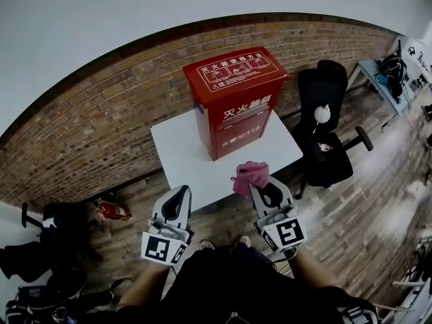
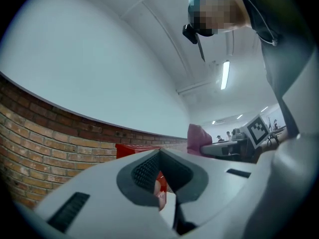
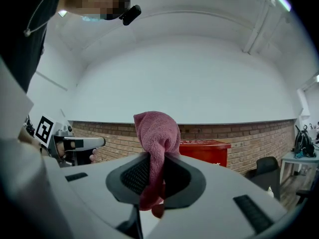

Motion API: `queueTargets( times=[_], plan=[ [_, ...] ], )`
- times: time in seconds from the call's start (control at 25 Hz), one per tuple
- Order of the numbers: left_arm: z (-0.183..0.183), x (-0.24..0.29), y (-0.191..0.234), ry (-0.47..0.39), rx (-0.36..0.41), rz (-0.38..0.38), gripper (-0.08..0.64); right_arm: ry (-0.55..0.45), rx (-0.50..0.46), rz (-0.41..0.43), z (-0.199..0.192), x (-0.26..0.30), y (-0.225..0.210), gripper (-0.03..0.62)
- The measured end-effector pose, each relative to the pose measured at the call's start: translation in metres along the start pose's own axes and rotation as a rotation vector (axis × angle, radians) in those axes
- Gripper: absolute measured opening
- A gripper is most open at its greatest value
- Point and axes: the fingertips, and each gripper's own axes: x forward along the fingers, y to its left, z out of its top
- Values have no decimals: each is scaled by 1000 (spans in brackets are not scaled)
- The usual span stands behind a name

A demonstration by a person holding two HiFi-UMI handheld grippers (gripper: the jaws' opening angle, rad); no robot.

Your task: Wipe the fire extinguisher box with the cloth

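Fire extinguisher box, red: standing upright toward the back of the white surface, in front of the brick wall. Gripping the pink cloth in the right claw, clenched on it, with a bunch sticking up above the tips and a tail hanging down between the jaws; hovering over the surface's near edge, short of the box. Holding the left claw lower and further left, pinched closed on nothing, off the near edge. Sitting right of the surface: black office chair.
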Motion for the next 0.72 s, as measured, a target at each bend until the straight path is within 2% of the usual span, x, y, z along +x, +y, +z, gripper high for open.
queueTargets(
  times=[0.24,0.72],
  plan=[
    [-5,11,-30,11,31,-33,48,-7,36,-4,-6,-12,-19,69],
    [-14,23,-46,21,15,-69,48,1,31,-27,-12,-21,-30,69]
  ],
)
